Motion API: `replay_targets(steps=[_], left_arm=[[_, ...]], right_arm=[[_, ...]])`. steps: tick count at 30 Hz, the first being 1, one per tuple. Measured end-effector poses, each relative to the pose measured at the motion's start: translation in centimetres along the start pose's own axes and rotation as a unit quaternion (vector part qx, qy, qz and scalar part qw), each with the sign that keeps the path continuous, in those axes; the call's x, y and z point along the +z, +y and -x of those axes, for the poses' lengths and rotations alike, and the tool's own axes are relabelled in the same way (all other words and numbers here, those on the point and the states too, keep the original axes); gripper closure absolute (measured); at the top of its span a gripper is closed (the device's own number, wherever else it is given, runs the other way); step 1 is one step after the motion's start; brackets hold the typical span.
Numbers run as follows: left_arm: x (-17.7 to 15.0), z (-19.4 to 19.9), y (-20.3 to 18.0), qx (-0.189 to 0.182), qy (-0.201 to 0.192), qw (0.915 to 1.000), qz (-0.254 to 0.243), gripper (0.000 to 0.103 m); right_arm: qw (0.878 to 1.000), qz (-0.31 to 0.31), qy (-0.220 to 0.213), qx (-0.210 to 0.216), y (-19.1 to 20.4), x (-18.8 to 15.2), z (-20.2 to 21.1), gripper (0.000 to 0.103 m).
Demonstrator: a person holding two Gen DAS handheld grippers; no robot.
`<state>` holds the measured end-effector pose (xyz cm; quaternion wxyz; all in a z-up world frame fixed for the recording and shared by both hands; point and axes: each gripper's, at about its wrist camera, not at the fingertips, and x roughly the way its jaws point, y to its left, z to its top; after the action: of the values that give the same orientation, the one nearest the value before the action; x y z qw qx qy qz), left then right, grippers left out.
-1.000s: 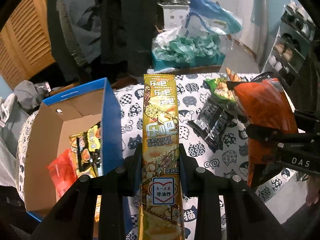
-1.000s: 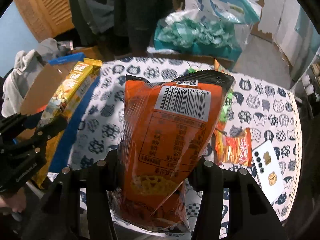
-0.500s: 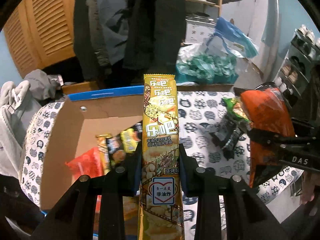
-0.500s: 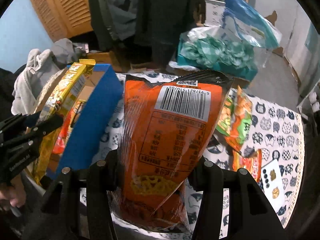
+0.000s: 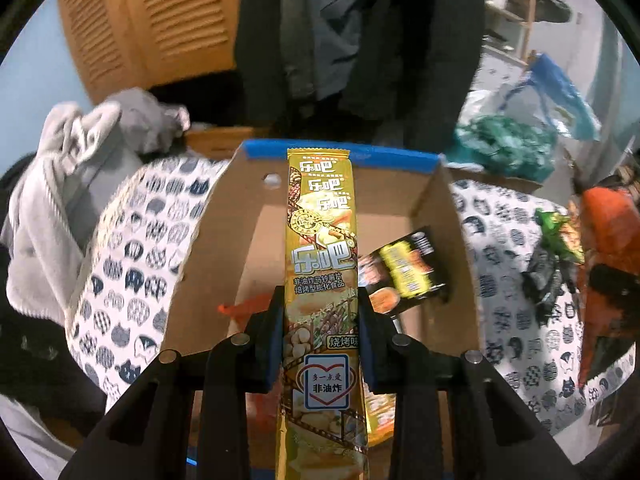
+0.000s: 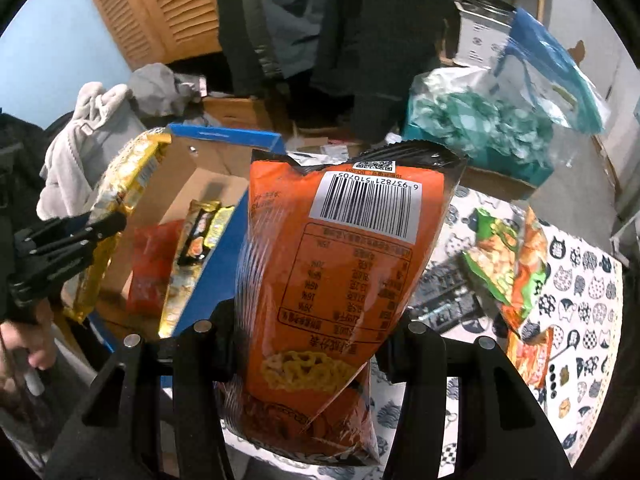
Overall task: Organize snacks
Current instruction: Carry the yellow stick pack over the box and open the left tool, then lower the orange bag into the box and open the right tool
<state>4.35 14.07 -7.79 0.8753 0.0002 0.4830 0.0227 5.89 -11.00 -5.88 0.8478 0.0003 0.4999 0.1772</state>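
Cat-print cloth covers bench (image 5: 132,264). Left claw (image 5: 320,316) clamped on long gold foil snack packet (image 5: 322,248), poised over open blue-edged cardboard box (image 5: 460,240); next: lower, release. Right claw (image 6: 308,332) clamped on orange crinkly snack bag (image 6: 340,248), waiting alongside.

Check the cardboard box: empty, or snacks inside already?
Not empty. The cardboard box already holds a red packet and a black-and-yellow packet; much floor stays bare.
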Motion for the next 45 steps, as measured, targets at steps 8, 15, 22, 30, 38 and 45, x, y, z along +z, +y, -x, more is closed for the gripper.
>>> replay_targets(steps=[8,15,22,30,38,45], left_arm=[[-0.8,-3.8,3.1,0.0,0.056,0.9975,0.044,0.071],[-1.3,-6.4,4.3,-0.002,0.096,0.993,0.068,0.071],[-1.4,-7.1,4.0,-0.004,0.106,0.9922,0.066,0.062],[-1.1,-3.4,4.6,-0.006,0.065,0.9945,0.082,0.043],[-1.8,2.4,7.2,0.006,-0.004,0.9943,0.106,0.032],[-2.0,4.8,9.0,-0.019,-0.028,0.9896,0.14,0.032]], right_arm=[[1.0,0.021,0.007,0.007,2.4,0.7,-0.9,0.052],[0.999,0.029,0.01,0.013,3.3,1.1,-1.3,0.052],[0.999,0.037,0.015,0.033,4.8,1.6,-1.6,0.052],[0.995,0.076,0.03,0.051,8.8,3.5,-3.0,0.052],[0.991,0.101,0.055,0.075,13.3,6.1,-7.1,0.052],[0.984,0.141,0.091,0.063,17.0,6.6,-11.8,0.052]])
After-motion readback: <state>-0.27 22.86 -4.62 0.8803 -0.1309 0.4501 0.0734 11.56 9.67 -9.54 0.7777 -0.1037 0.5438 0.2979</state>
